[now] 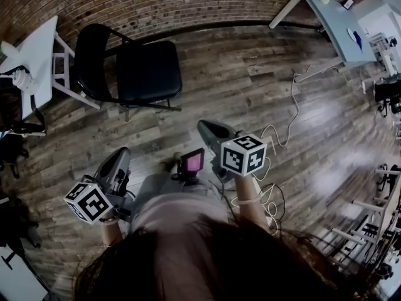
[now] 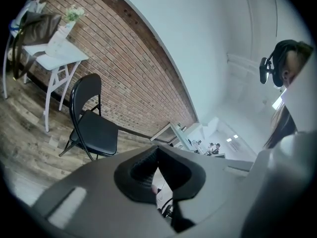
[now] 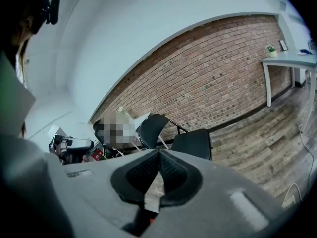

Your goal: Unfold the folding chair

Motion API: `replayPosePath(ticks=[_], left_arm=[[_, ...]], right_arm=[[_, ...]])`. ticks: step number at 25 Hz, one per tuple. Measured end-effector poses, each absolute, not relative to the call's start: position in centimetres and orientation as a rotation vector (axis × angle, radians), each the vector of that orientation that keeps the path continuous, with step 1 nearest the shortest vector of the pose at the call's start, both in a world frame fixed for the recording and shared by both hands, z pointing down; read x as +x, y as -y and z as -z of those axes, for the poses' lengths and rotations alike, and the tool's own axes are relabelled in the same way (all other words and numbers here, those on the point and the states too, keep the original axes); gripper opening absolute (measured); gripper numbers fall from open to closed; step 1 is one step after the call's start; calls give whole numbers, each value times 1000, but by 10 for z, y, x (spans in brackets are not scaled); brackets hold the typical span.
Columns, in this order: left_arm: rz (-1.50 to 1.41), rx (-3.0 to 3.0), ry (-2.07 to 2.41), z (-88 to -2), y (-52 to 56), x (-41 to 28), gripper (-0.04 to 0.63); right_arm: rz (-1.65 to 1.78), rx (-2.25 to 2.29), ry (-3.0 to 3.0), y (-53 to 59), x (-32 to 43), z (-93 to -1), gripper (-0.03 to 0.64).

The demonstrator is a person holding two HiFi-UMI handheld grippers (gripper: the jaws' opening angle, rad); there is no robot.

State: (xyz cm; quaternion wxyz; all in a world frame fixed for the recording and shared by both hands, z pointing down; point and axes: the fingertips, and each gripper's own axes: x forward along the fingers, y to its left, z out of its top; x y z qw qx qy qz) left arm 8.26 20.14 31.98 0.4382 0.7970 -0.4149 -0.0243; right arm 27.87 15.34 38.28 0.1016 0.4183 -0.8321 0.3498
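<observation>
Folding chair (image 1: 145,73) stands open on the wood floor (image 1: 250,86), seat down and flat, black backrest toward the brick wall (image 1: 156,5), legs spread. It sits just beside a white table (image 1: 37,52) at the left of the head view. Nothing touches the chair. Left gripper (image 1: 123,155) is held low near the person's body, well apart from the chair, with its jaws pressed together and nothing between them. Right gripper (image 1: 207,129) is also near the body, a bit further forward, pointing roughly toward the chair, with its jaws closed tight and empty. Both gripper views show the chair in the distance past the closed jaws, in front of the wall. A small device with a pink screen (image 1: 193,162) sits between the two grippers. A white cable (image 1: 292,115) trails across the floor to the right, toward a second white table (image 1: 335,24) in the far right corner.
</observation>
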Motion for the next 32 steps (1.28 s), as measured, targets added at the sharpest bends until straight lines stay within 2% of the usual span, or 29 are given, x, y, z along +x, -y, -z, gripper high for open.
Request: replayPosePath(ticks=[13, 23, 32], left_arm=[[-135, 2127, 1073, -297, -210, 95, -9], [-35, 2175, 1070, -265, -209, 91, -12], [49, 2152, 1094, -256, -211, 71, -3]], right_arm=[[-951, 1179, 2505, -168, 259, -354, -6], [-727, 1153, 2580, -170, 246, -292, -6], [-715, 1159, 2605, -172, 245, -286, -6]])
